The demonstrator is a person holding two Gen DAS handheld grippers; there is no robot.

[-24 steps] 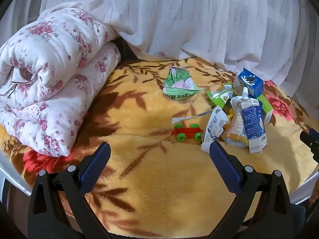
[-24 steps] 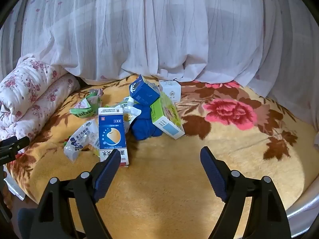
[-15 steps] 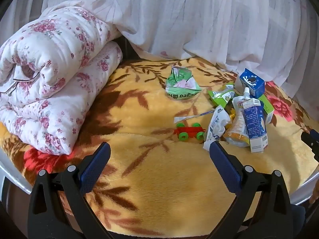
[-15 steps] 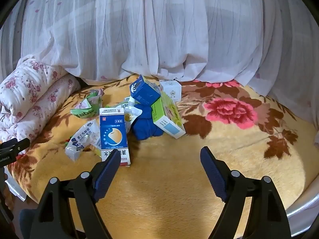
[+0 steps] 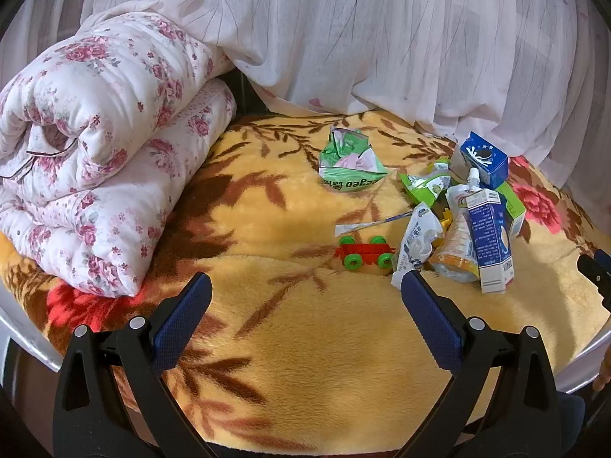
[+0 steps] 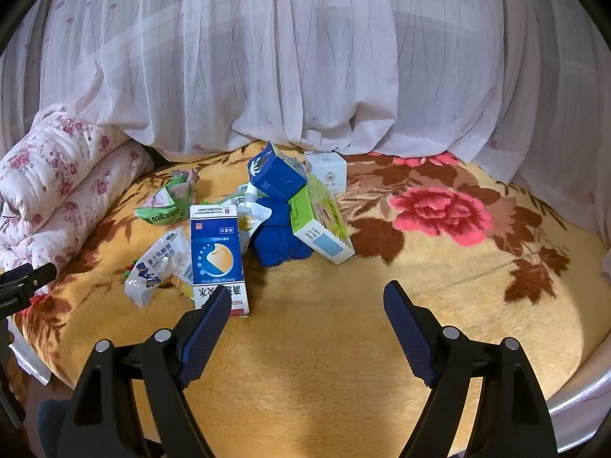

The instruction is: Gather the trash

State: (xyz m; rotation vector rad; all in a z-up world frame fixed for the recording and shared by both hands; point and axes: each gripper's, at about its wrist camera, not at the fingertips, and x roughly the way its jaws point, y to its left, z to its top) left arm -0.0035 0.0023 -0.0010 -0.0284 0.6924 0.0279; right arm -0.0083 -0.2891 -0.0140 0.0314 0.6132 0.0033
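While both grippers are hovering over the yellow floral blanket [image 6: 305,362], the left gripper [image 5: 305,305] and right gripper [image 6: 307,305] are gaping wide, empty. The trash pile [image 6: 244,225] is lying ahead-left of the right gripper, ahead-right of the left.

Fuzzy plush blanket [image 5: 305,343], sheer curtain [image 6: 305,57] — glossy crinkled plastic wrapper [image 5: 349,168], smooth printed cardboard carton [image 6: 217,255].
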